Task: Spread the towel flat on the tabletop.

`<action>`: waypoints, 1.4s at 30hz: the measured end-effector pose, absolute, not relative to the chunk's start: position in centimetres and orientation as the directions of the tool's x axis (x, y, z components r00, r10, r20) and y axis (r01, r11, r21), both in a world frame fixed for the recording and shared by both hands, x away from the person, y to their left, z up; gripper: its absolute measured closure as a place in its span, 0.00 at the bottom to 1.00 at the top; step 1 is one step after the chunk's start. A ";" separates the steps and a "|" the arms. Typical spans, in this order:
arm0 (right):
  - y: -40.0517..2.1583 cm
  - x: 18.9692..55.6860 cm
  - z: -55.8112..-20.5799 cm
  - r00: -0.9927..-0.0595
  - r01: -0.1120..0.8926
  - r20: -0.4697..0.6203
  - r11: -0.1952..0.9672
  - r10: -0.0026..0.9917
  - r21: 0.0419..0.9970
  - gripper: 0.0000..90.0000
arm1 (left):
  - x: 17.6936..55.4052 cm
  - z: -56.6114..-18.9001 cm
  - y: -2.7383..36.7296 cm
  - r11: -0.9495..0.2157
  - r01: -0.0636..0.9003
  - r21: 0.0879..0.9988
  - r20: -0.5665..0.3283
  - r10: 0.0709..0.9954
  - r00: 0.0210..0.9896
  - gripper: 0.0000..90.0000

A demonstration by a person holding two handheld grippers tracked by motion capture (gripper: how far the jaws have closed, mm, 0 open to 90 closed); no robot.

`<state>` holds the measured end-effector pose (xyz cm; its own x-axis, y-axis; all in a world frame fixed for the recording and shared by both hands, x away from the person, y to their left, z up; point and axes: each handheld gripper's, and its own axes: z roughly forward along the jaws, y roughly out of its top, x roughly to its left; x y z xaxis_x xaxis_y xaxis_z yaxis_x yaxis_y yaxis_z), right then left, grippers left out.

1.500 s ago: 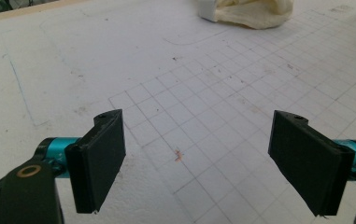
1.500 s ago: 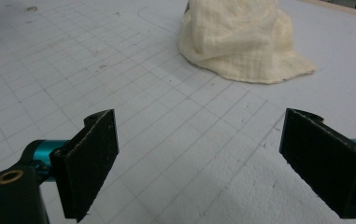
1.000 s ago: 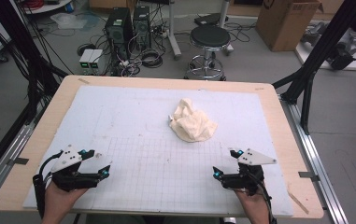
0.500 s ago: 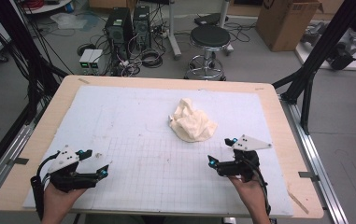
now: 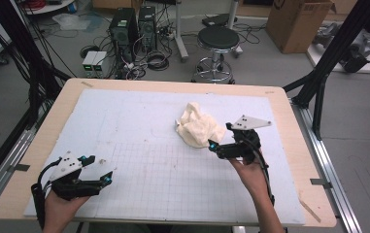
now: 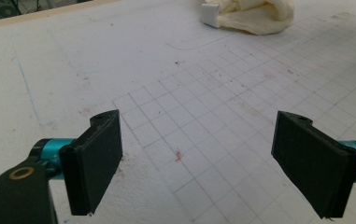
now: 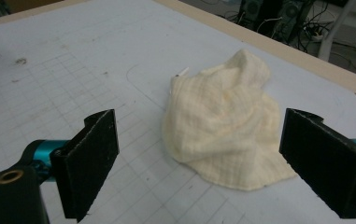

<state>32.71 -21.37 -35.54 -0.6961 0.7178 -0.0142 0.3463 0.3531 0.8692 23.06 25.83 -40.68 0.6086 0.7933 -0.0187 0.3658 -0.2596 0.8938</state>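
The crumpled cream-yellow woven cloth lies in a loose heap on the white gridded mat that covers the light wooden desk, right of the mat's middle and nearer its far edge than its near one. In the left claw view a small white tag sticks out at the cloth's edge; no writing can be read on it, and the mat bears only thin printed squares, scuffs and a small reddish mark. The right claw, held in the person's right hand, hovers just beside the cloth's near right side, its tips almost at the fabric; in the right claw view its two black padded jaws stand wide apart with the cloth between and beyond them, gripping nothing. The left claw, in the person's left hand, sits near the mat's front left corner, well apart from the cloth, its jaws likewise spread wide and empty over bare grid. Open mat lies all around the cloth: a broad stretch to its left and front, a narrower strip to its right before the mat's edge. Behind the desk stand a round black stool and a brown cardboard box on the floor.
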 end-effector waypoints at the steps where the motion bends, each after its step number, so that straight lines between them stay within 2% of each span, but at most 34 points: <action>1: -21.1 33.1 -35.4 -0.697 0.344 -0.018 0.355 0.717 0.869 0.12 | 23.0 -40.7 25.8 -0.255 0.366 0.895 -0.021 0.795 0.607 0.19; 17: -18.9 37.0 -36.0 -0.698 0.386 0.011 0.363 0.716 0.848 0.13 | 23.3 -40.8 26.1 -0.246 0.372 0.895 -0.030 0.800 0.600 0.19; 19: -18.7 37.3 -36.1 -0.703 0.394 0.017 0.369 0.711 0.842 0.18 | 23.4 -40.8 26.1 -0.245 0.373 0.895 -0.031 0.799 0.600 0.19; 30: -17.0 38.3 -37.6 -0.713 0.414 0.014 0.405 0.701 0.815 0.22 | 23.5 -40.8 26.0 -0.242 0.373 0.896 -0.037 0.795 0.606 0.19; 32: -16.6 38.7 -38.2 -0.718 0.431 0.030 0.410 0.696 0.804 0.26 | 23.5 -40.8 26.2 -0.246 0.374 0.894 -0.034 0.797 0.604 0.19; 38: -15.7 39.6 -39.6 -0.700 0.468 0.023 0.434 0.714 0.769 0.27 | 23.6 -40.8 26.4 -0.230 0.377 0.897 -0.046 0.800 0.599 0.19; 42: -15.3 40.5 -40.5 -0.688 0.514 0.061 0.427 0.723 0.744 0.31 | 23.7 -40.8 26.3 -0.235 0.376 0.896 -0.042 0.798 0.601 0.19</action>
<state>40.45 -15.28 -40.50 -0.6881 0.7230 0.0608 0.5140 0.4266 0.7442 23.66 26.32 -40.83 0.6006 0.7985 -0.0425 0.3762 -0.2353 0.8961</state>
